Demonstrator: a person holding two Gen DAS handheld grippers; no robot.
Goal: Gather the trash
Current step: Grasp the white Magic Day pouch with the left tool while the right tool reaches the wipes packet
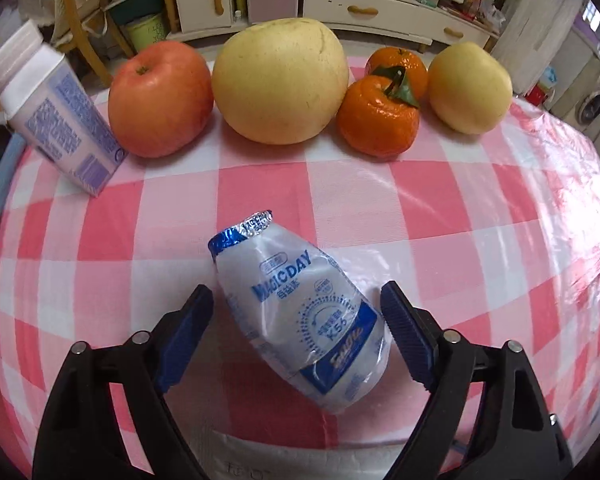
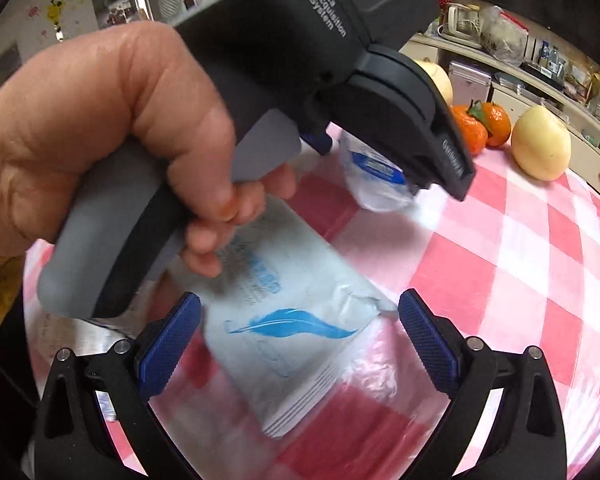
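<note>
A white and blue yogurt drink bottle (image 1: pixel 304 316) with a peeled foil lid lies on the pink checked tablecloth (image 1: pixel 440 208). My left gripper (image 1: pixel 298 312) is open with its blue pads on either side of the bottle, not touching it. The bottle's base also shows in the right wrist view (image 2: pixel 376 184), under the left gripper's body. A flat pale-blue packet with a blue feather print (image 2: pixel 292 320) lies on the cloth. My right gripper (image 2: pixel 300 324) is open around it. A milk carton (image 1: pixel 56 116) stands tilted at the far left.
A red apple (image 1: pixel 160 100), a large yellow pomelo (image 1: pixel 280 80), two mandarins (image 1: pixel 380 116) and a yellow pear (image 1: pixel 470 88) stand in a row at the table's far edge. A cream cabinet (image 1: pixel 360 8) is behind. The hand holding the left gripper (image 2: pixel 100 140) fills the right view's upper left.
</note>
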